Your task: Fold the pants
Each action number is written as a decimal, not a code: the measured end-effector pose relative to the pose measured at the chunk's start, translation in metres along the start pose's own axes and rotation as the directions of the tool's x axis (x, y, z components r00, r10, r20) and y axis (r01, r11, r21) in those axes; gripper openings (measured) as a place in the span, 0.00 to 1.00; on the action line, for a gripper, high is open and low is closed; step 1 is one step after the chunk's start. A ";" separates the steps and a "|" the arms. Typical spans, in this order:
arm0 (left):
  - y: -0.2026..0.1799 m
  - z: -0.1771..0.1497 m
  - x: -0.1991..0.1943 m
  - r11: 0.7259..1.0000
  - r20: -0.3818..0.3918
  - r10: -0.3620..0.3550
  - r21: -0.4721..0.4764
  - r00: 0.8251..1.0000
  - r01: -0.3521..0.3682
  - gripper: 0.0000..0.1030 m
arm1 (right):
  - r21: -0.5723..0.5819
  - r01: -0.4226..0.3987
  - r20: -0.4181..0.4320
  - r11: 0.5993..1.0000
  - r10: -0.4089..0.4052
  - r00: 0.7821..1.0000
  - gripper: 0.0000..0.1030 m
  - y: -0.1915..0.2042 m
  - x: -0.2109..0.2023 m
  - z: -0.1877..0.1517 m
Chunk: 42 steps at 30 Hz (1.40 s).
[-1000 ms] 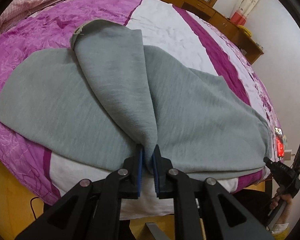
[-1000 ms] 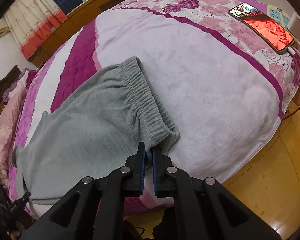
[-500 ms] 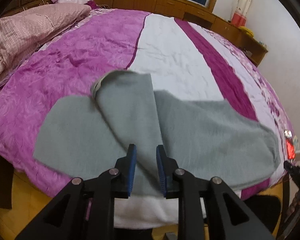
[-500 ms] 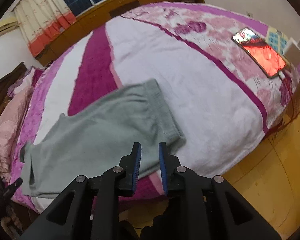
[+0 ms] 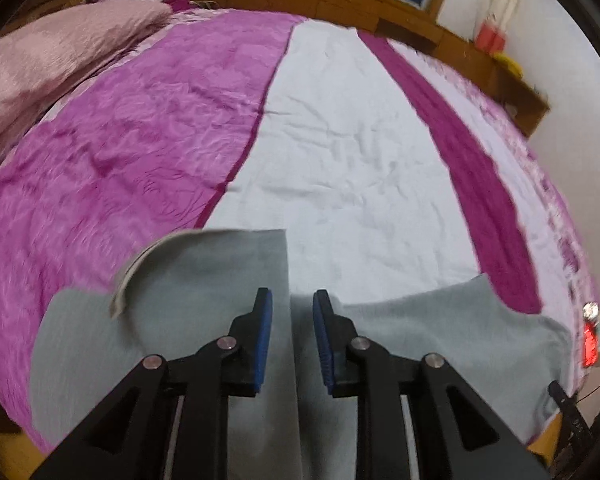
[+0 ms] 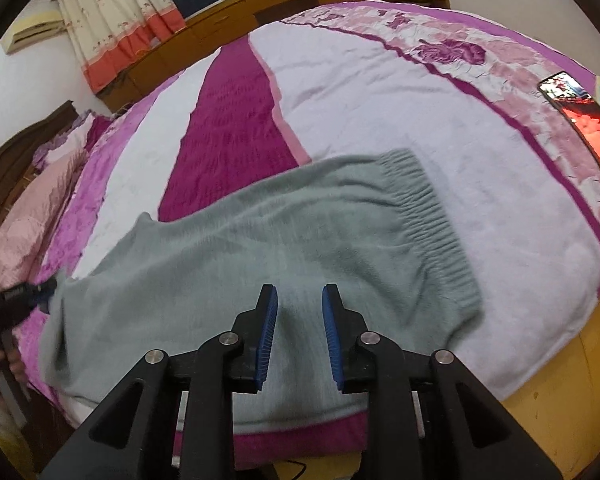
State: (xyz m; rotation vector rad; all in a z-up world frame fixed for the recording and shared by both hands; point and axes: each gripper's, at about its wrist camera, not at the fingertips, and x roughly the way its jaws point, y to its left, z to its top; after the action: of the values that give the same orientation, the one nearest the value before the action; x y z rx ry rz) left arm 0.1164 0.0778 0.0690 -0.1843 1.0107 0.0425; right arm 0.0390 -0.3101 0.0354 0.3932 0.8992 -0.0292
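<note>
- The grey pants lie across the near edge of the bed, one leg folded over, its cuff curled up.
- The ribbed waistband points toward the phone, well apart from it.
- Left tool: jaws slightly apart, nothing gripped, cloth below.
- Right tool: its jaws have just been opening; nothing between them, hanging over the pants.
- The far bed lies bare up to the pillow.

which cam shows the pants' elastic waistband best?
Right wrist view: the ribbed waistband lies fully visible on the bed. Left wrist view shows only the pants' plain grey fabric and a curled hem; no waistband ribbing shows.
</note>
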 end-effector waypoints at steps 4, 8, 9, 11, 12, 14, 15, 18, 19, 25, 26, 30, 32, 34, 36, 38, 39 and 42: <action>-0.008 0.007 0.025 0.995 -0.019 0.093 0.041 0.995 -0.092 0.21 | -0.008 -0.010 0.013 1.000 0.010 1.000 0.16 -0.004 0.017 -0.006; -0.007 0.005 0.037 0.988 -0.028 0.149 0.043 0.988 -0.148 0.21 | -0.006 -0.030 0.036 1.000 0.030 0.999 0.18 -0.007 0.018 -0.005; -0.006 0.005 0.039 0.987 -0.029 0.155 0.044 0.988 -0.153 0.21 | -0.005 -0.034 0.038 0.999 0.034 0.999 0.18 -0.008 0.018 -0.005; -0.006 0.006 0.041 0.985 -0.028 0.169 0.045 0.985 -0.168 0.21 | -0.008 -0.038 0.042 0.999 0.038 0.998 0.18 -0.008 0.018 -0.005; -0.005 0.007 0.043 0.983 -0.029 0.178 0.045 0.984 -0.177 0.21 | -0.010 -0.037 0.043 0.999 0.037 0.998 0.19 -0.007 0.018 -0.005; -0.005 0.009 0.048 0.980 -0.036 0.195 0.040 0.980 -0.194 0.21 | -0.021 -0.030 0.047 0.999 0.031 0.998 0.20 -0.004 0.018 -0.005; -0.005 0.010 0.051 0.980 -0.043 0.197 0.036 0.979 -0.196 0.21 | -0.031 -0.024 0.050 0.999 0.026 0.998 0.22 -0.002 0.018 -0.005; -0.007 0.013 0.058 0.983 -0.048 0.184 0.035 0.982 -0.183 0.21 | -0.058 -0.007 0.058 0.998 0.010 0.998 0.25 0.003 0.019 -0.008; -0.007 0.014 0.061 0.982 -0.051 0.185 0.039 0.981 -0.183 0.21 | -0.068 0.001 0.060 0.998 0.004 0.998 0.25 0.005 0.019 -0.008; 0.001 0.015 0.057 0.989 -0.033 0.148 0.030 0.988 -0.147 0.03 | -0.052 -0.022 0.059 0.998 0.025 0.998 0.25 0.000 0.020 -0.008; 0.005 0.015 0.049 0.992 -0.018 0.122 0.020 0.992 -0.122 0.03 | -0.049 -0.026 0.058 0.998 0.029 0.998 0.25 -0.001 0.020 -0.008; 0.020 0.012 0.010 0.999 0.058 0.051 0.000 0.997 -0.051 0.03 | -0.047 -0.029 0.059 0.998 0.031 0.998 0.25 -0.001 0.020 -0.008; 0.031 0.008 -0.015 0.999 0.101 0.034 -0.018 0.994 -0.033 0.03 | -0.047 -0.026 0.060 0.999 0.029 0.998 0.25 -0.001 0.020 -0.008; 0.045 0.000 -0.037 0.999 0.138 0.019 -0.042 0.990 -0.014 0.03 | -0.046 -0.025 0.061 0.999 0.028 0.998 0.25 -0.001 0.020 -0.008; 0.063 -0.010 -0.056 0.997 0.163 0.014 -0.076 0.987 -0.001 0.02 | -0.045 -0.025 0.062 0.999 0.028 0.998 0.25 -0.001 0.019 -0.008; 0.080 -0.022 -0.070 0.993 0.178 0.015 -0.118 0.984 0.006 0.02 | -0.045 -0.026 0.065 0.999 0.029 0.997 0.25 -0.001 0.018 -0.009; 0.090 -0.029 -0.077 0.990 0.184 0.018 -0.142 0.983 0.008 0.02 | -0.044 -0.026 0.066 0.999 0.029 0.997 0.25 -0.001 0.018 -0.009; 0.114 -0.049 -0.088 0.981 0.193 0.029 -0.195 0.981 0.009 0.02 | -0.032 -0.034 0.075 0.999 0.036 0.997 0.25 -0.002 0.014 -0.010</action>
State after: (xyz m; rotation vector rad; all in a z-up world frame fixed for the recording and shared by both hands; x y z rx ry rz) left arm 0.0152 0.1861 0.1027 -0.3479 0.8107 0.1664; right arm 0.0398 -0.3062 0.0180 0.3772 0.8175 0.0017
